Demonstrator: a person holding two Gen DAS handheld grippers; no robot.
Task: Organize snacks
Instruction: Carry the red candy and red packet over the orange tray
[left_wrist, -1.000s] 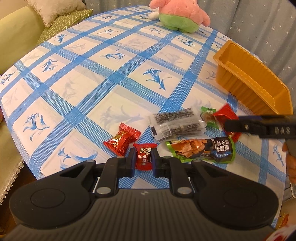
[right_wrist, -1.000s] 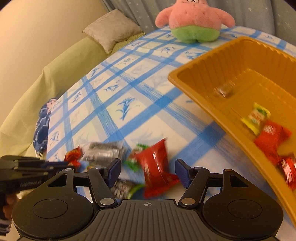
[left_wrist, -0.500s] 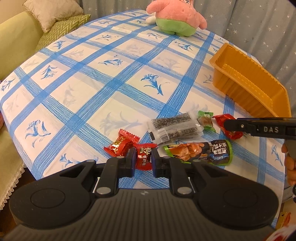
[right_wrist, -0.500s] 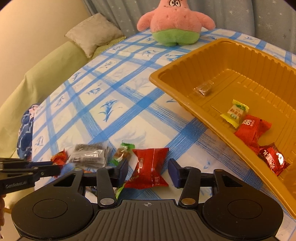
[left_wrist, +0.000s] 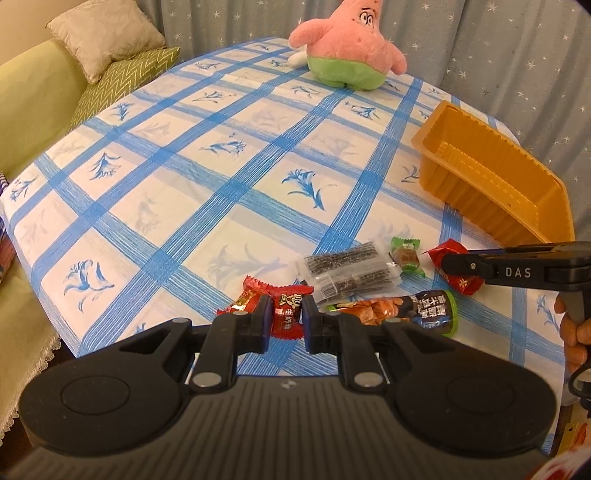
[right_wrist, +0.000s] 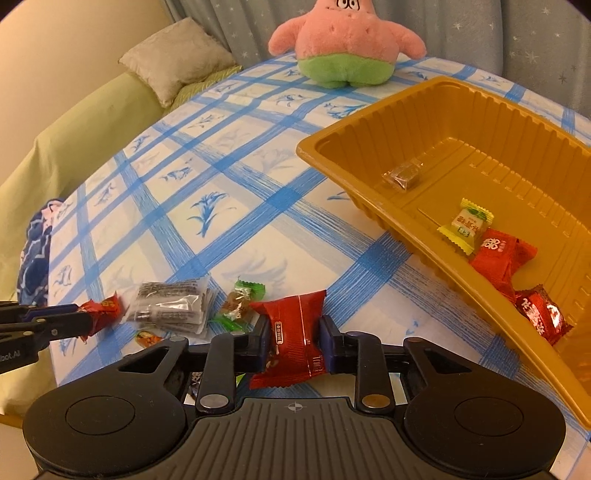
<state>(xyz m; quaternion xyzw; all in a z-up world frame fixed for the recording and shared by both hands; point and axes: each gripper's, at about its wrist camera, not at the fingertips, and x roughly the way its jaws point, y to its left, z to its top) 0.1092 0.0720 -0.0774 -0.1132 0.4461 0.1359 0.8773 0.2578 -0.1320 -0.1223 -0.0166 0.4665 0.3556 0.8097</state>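
My left gripper (left_wrist: 286, 319) is shut on a small red candy (left_wrist: 287, 314), just above the tablecloth. Another red candy (left_wrist: 245, 297), a clear pack of dark bars (left_wrist: 349, 269), a green-wrapped sweet (left_wrist: 406, 254) and a long green-and-black snack bag (left_wrist: 402, 308) lie beside it. My right gripper (right_wrist: 293, 338) is shut on a red snack packet (right_wrist: 295, 339), also seen in the left wrist view (left_wrist: 456, 267). The orange tray (right_wrist: 369, 162) to its right holds a brown sweet (right_wrist: 402, 177), a yellow candy (right_wrist: 467, 221) and two red candies (right_wrist: 502, 254).
A pink and green plush star (left_wrist: 347, 48) sits at the far edge of the blue-checked table (left_wrist: 221, 158). A green sofa with cushions (left_wrist: 103, 48) stands to the left. A starred curtain hangs behind.
My right gripper has closed on the red snack packet. My left gripper, holding the small red candy, has risen slightly and pulled back a little.
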